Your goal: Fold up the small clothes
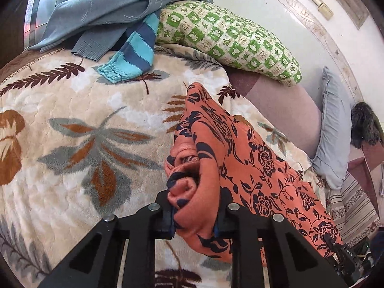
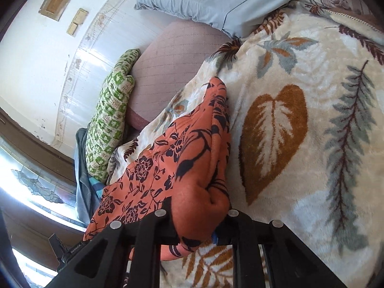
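Left claw (image 1: 195, 216): black, enters from the bottom centre of the left wrist view, angled downward, jaws clamped on a bunched fold of the orange floral garment (image 1: 240, 163).

Right claw (image 2: 199, 225): black, bottom centre of the right wrist view, angled downward, jaws pinching the same cloth.

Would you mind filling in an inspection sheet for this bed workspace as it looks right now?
Surface: plush leaf-print blanket covering the bed.
Job's things: orange floral garment, bunched at both ends and stretched between the grippers.
Clutter: grey-blue sweater and striped blue sleeve piled at the far edge; green checked pillow; pale blue pillow.
Grippers: left gripper shut on the garment; right gripper shut on its other end.
Cables: nothing seen.
Surroundings: white wall with switch plates; window with patterned glass.
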`<action>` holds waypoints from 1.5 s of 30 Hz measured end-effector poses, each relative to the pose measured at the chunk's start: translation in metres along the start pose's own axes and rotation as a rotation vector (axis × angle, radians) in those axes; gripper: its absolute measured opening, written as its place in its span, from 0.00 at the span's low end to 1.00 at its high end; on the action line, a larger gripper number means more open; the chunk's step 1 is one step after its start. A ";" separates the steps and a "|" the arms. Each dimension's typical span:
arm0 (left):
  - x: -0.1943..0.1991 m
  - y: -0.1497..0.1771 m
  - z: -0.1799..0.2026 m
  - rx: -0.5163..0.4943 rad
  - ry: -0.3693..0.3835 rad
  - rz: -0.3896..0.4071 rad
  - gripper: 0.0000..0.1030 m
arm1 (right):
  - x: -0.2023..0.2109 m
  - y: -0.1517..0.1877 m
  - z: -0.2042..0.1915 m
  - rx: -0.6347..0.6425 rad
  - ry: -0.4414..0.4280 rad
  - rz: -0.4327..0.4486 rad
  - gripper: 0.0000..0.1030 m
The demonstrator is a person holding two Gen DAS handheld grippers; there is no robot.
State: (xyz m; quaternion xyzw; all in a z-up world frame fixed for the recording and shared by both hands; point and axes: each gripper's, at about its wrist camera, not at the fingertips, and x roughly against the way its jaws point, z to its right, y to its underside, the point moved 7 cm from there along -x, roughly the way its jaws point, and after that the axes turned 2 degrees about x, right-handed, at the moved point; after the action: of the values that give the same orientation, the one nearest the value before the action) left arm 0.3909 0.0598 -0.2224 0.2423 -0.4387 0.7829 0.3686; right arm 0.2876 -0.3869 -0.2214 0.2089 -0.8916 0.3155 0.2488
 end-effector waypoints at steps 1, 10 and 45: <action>0.009 0.004 -0.002 -0.001 0.003 0.006 0.22 | 0.008 0.005 0.001 0.001 -0.005 -0.002 0.17; 0.058 0.065 -0.037 -0.007 -0.018 -0.047 0.24 | 0.064 0.068 0.039 -0.041 -0.020 -0.122 0.17; 0.036 0.076 0.012 -0.380 -0.101 -0.013 0.72 | -0.132 0.070 -0.080 0.592 0.379 -0.350 0.31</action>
State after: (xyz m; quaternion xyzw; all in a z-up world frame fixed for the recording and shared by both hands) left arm 0.3097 0.0364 -0.2290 0.2102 -0.5949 0.6705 0.3902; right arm 0.3798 -0.2551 -0.2748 0.3586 -0.6510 0.5450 0.3881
